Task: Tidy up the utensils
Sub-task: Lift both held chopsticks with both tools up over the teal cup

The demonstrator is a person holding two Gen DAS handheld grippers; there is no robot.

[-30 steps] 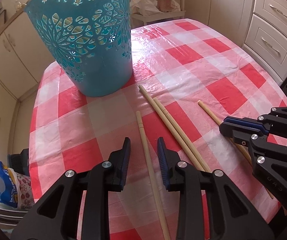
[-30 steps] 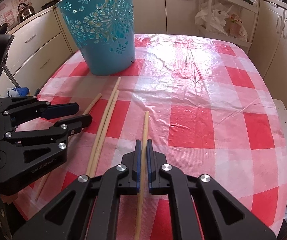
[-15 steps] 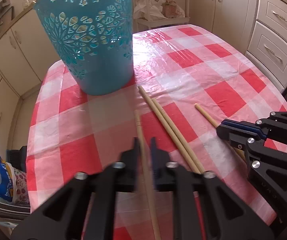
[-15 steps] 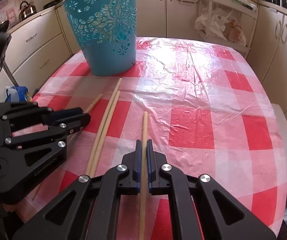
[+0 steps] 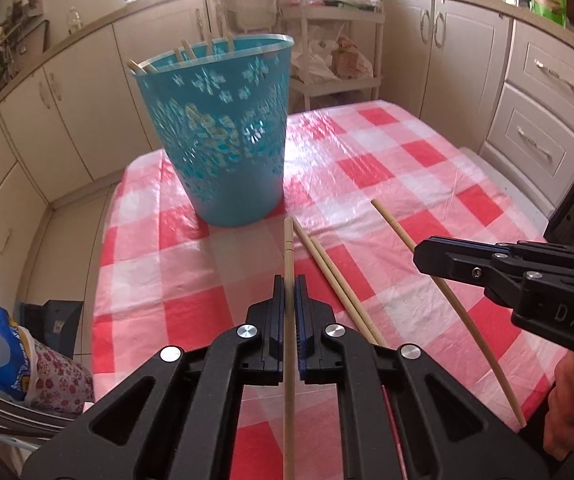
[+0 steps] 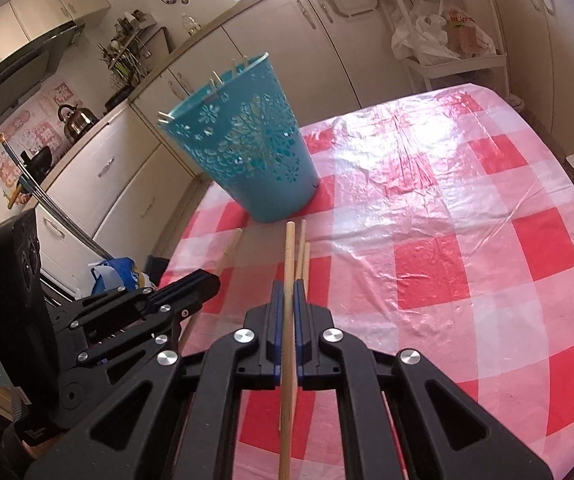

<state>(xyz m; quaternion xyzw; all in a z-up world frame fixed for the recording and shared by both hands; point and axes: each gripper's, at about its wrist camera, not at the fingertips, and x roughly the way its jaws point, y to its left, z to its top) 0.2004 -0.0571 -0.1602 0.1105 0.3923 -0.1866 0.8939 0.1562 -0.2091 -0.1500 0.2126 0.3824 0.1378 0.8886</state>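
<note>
Both grippers clamped on one chopstick each, above a checked table.

The left gripper (image 5: 290, 292) has its jaws pressed against a wooden chopstick (image 5: 288, 264) that runs forward between them, tip pointing toward the teal perforated basket (image 5: 223, 140). The right gripper (image 6: 288, 298) likewise pinches a second chopstick (image 6: 288, 264) along its centre line; seen from the left wrist, the same gripper (image 5: 439, 254) enters from the right with its chopstick passing under the fingers. A pair of chopsticks (image 5: 327, 264) lies side by side on the red-and-white checked tablecloth (image 5: 427, 184), between the two held sticks, ends near the basket's base. The basket stands upright at the table's far left, with several stick ends (image 5: 183, 52) protruding above its rim. Cream cabinets (image 5: 547, 92) surround the table.
</note>
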